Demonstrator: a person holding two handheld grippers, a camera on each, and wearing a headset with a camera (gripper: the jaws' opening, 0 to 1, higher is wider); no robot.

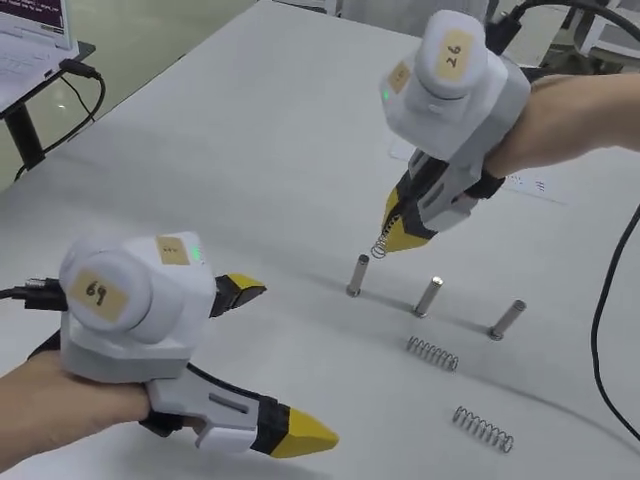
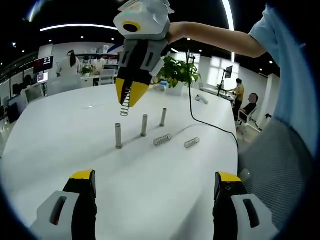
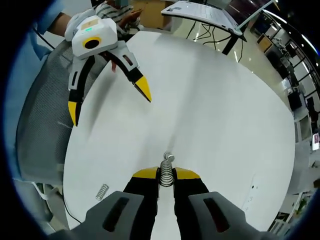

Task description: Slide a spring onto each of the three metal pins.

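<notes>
A: At twelve o'clock?
B: Right gripper (image 2: 131, 93), pinching a spring (image 2: 124, 104) just above the nearest pin (image 2: 118, 136).
A: Toward three o'clock of it?
B: Two more pins (image 2: 144, 125) (image 2: 163, 117) upright, two loose springs (image 2: 162, 140) (image 2: 192, 143) flat on the table (image 2: 160, 200). At six, left gripper (image 2: 155, 176), spread wide.

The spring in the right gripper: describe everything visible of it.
The small silvery wire coil spring is clamped between the yellow-tipped jaws of the right gripper, which is shut on it. Its lower coils stick out past the tips, slightly tilted. It hangs in the air just above the upright grey metal pin at the end of the row, touching neither that pin nor the white table. It looks undamaged.
</notes>
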